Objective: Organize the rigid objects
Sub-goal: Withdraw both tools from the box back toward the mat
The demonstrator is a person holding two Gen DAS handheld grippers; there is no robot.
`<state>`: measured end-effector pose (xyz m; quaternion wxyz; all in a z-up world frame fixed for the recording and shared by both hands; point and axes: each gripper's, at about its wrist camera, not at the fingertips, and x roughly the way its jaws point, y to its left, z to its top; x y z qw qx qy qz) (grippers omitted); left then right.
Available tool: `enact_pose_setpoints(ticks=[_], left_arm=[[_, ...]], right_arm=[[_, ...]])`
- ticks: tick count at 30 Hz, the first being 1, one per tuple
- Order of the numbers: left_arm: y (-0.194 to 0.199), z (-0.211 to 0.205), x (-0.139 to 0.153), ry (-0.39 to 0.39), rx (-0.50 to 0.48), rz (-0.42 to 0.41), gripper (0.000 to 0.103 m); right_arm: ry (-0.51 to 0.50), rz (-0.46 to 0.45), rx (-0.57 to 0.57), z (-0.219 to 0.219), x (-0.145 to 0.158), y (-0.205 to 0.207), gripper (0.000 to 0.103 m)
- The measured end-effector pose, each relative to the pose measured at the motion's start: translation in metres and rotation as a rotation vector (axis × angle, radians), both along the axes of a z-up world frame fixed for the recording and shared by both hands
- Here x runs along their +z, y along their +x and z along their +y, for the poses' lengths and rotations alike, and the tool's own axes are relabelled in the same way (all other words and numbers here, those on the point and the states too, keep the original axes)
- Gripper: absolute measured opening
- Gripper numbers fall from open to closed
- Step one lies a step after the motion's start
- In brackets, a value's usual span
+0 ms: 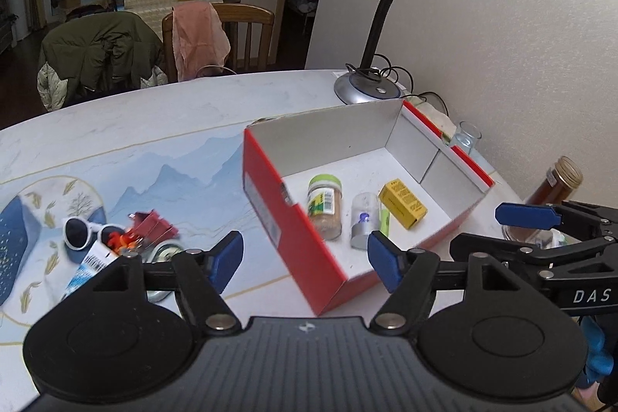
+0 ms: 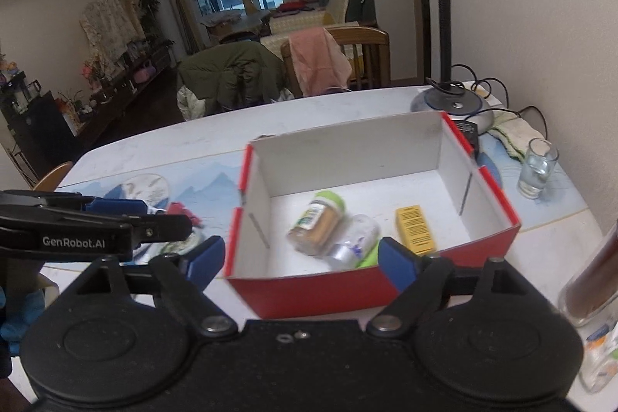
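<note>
Red box [image 2: 370,280] just beyond spread jaws — nothing gripped

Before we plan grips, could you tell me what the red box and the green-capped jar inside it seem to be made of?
Red box: apparently cardboard, matte red outside and plain white inside, with thin folded walls. Green-capped jar: clear glass or plastic, unclear which; tan contents show through; cap looks like plastic.
</note>
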<state>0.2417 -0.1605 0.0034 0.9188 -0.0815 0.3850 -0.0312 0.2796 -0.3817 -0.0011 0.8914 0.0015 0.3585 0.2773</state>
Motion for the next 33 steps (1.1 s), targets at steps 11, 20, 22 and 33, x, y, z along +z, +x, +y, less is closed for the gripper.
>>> enact_pose_setpoints(ticks=[11,20,22,33], left_arm=[[-0.057,0.059,0.004,-0.025,0.019,-0.057,0.103],[-0.081,0.114,-0.004,0.011,0.067,-0.119,0.103],[-0.082,0.129,-0.009,0.023,0.082,-0.12,0.103],[-0.062,0.203,-0.057,0.051,0.107,-0.009,0.103]], right_arm=[[0.02,-0.027,0.051,0.053,-0.001,-0.051,0.09],[0.03,0.006,0.058,0.107,-0.01,-0.075,0.09],[0.023,0.016,0.065,0.121,-0.013,-0.079,0.09],[-0.082,0.061,0.105,0.193,-0.042,-0.091,0.085]])
